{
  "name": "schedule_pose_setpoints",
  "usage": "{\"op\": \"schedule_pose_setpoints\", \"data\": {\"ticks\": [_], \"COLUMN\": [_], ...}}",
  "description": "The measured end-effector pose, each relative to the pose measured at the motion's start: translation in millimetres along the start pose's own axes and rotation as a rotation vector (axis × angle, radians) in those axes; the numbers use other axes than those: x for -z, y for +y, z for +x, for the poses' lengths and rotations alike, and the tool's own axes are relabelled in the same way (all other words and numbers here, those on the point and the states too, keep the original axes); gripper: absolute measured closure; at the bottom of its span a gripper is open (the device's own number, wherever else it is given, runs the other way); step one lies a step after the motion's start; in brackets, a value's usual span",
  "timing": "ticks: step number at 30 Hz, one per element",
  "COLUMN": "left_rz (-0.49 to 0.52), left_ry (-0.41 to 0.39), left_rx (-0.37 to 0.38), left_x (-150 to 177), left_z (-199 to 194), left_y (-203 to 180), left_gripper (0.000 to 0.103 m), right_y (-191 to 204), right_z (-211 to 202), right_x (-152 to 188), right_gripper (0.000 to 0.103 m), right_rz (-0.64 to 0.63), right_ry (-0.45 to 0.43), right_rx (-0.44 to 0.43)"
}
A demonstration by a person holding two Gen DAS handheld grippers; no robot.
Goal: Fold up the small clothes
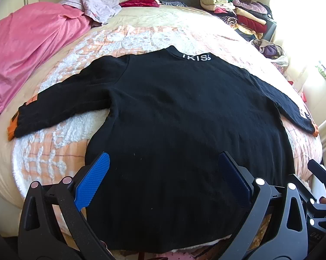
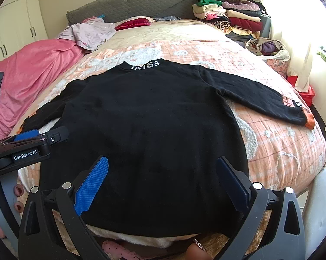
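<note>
Black sweater (image 1: 184,112) flat on bed (image 1: 141,36) — left gripper (image 1: 163,177) and right gripper (image 2: 163,179) fingers apart, empty.

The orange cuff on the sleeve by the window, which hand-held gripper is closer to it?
Right. The right hand-held gripper hovers open over the black sweater's hem on the side of that orange cuff. The left hand-held gripper sits farther away, toward the other sleeve.

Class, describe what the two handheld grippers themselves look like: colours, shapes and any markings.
Each gripper, left and right, has a matte black plastic frame with triangular cut-outs and round silver pivot pins. Their fingers carry flat, blue, dimpled rubber pads. In the right wrist view, the left gripper's side bears a white "GenRobot.AI" label. No cables show.
</note>
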State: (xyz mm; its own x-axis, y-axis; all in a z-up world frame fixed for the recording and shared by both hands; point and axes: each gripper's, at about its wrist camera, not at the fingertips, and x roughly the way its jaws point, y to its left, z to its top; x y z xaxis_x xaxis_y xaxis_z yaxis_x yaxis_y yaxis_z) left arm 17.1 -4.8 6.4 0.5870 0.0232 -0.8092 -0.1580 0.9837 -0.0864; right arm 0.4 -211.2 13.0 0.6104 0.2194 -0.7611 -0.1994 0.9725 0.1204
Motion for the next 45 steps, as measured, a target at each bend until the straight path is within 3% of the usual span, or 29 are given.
{"op": "schedule_pose_setpoints", "data": {"ticks": [33,45], "left_rz": [0.011,0.005], "left_ry": [0.024,0.028], "left_rx": [0.025,0.025], "left_x": [-67.7,-94.8], "left_z": [56.4,74.0], "left_y": [-25.4,-34.0], "left_gripper": [0.009,0.009], "right_y": [-85.8,-144.7], "right_z": [55.0,71.8], "right_x": [-69.2,-78.3], "right_gripper": [0.004,0.004], "right_rz": [0.206,0.326], "right_ry": [-0.002,-0.014], "right_rx": [0.061,0.168]}}
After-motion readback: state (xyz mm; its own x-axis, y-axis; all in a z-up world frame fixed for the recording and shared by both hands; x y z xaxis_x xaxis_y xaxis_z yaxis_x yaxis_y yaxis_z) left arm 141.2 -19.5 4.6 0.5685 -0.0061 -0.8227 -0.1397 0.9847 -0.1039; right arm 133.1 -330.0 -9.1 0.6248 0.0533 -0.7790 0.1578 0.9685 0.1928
